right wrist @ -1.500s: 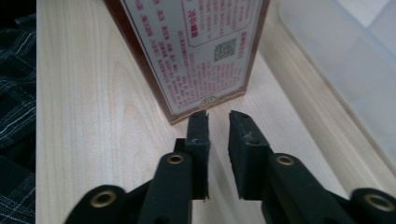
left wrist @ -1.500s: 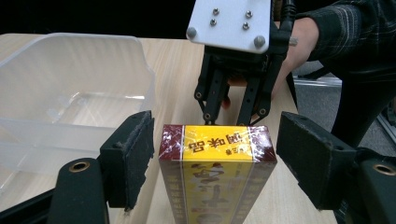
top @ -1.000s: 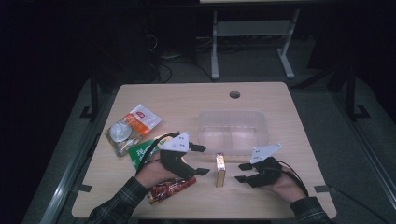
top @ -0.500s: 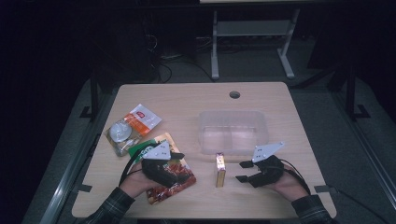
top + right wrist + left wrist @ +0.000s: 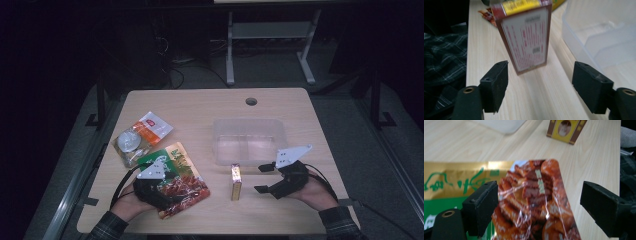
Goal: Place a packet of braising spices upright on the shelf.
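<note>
Wood-grain table [image 5: 210, 107] runs under everything we see. Nearest us, our left gripper [image 5: 539, 207] hangs over the red and green snack pouch [image 5: 177, 177], which lies flat on the near left of the table; its jaws have just been opening and now stand wide, the pouch beneath them but not pinched. Our right gripper [image 5: 540, 82] has also just been opening, its jaws apart with nothing between them, the small brown and yellow box [image 5: 235, 181] standing upright just ahead. Beyond the box sits a clear plastic bin [image 5: 249, 140], and we see nothing in it. Farther left, past the pouch, lies an orange and white packet [image 5: 142, 135].
</note>
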`<act>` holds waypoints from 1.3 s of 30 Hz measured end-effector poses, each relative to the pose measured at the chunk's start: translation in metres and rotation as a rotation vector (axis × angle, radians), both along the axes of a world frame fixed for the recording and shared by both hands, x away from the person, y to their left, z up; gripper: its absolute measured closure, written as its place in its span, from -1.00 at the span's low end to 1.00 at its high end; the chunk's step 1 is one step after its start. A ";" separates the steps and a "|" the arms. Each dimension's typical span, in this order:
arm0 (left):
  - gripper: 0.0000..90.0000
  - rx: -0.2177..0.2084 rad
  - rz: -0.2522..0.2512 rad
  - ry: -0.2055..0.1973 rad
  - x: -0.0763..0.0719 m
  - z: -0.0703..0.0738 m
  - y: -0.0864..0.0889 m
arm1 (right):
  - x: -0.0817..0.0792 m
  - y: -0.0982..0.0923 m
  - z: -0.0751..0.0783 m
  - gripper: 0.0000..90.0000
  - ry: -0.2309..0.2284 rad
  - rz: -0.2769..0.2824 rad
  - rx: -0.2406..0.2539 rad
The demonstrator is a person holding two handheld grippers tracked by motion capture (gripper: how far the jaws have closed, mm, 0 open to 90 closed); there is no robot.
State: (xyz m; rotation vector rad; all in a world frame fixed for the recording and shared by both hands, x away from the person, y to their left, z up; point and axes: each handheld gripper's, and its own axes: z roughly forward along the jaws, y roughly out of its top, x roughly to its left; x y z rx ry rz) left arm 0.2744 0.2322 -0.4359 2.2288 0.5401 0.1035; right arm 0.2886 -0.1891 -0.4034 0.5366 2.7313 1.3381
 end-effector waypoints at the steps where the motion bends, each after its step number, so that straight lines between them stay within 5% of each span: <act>1: -0.68 0.000 0.000 0.000 0.000 0.000 0.000 | 0.000 0.000 0.000 -0.39 0.000 0.000 0.000; 12: -0.68 -0.013 -0.012 0.004 0.004 -0.005 0.001 | 0.011 0.027 0.035 -0.55 -0.053 0.118 -0.009; 18: -0.68 -0.012 -0.046 0.002 0.003 -0.005 -0.003 | 0.018 0.046 0.041 -0.61 -0.060 0.174 -0.029; 39: -0.68 -0.018 -0.046 -0.010 -0.003 -0.004 -0.003 | 0.029 0.077 0.023 -0.50 -0.074 0.264 -0.111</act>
